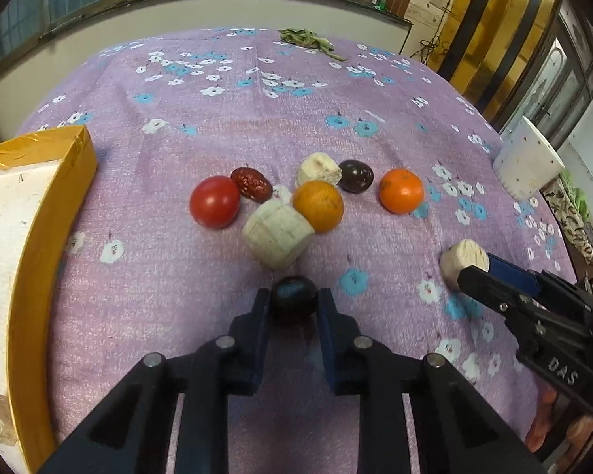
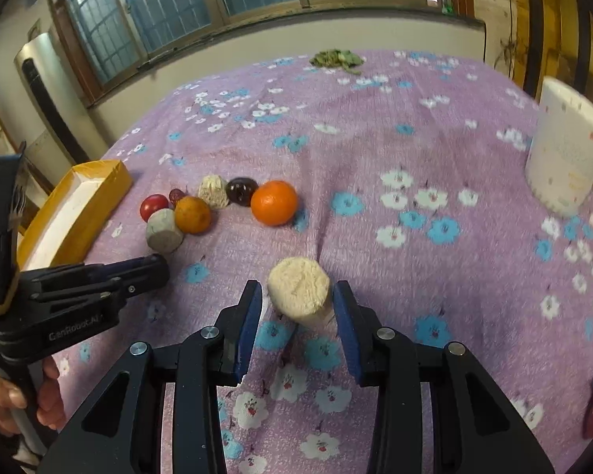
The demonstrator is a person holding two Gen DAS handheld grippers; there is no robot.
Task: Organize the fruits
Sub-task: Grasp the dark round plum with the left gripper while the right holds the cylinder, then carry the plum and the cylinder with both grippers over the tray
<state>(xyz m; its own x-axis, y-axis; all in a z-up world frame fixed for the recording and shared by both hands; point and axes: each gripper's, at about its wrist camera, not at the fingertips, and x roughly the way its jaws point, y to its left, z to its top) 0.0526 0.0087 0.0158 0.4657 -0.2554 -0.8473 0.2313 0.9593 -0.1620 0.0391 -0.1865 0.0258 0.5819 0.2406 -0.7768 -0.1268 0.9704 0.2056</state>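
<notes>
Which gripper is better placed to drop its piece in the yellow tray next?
Left. The left gripper is shut on the dark plum, with the yellow tray on its own side. The right gripper brackets the banana chunk, its jaws apart from it.

Purple flowered cloth (image 1: 257, 126), gold-edged box (image 1: 59, 181)

Open cloth lies between the fruit cluster (image 1: 296, 201) and the cup (image 1: 527, 162); the box (image 1: 55, 193) probably blocks the left edge.
</notes>
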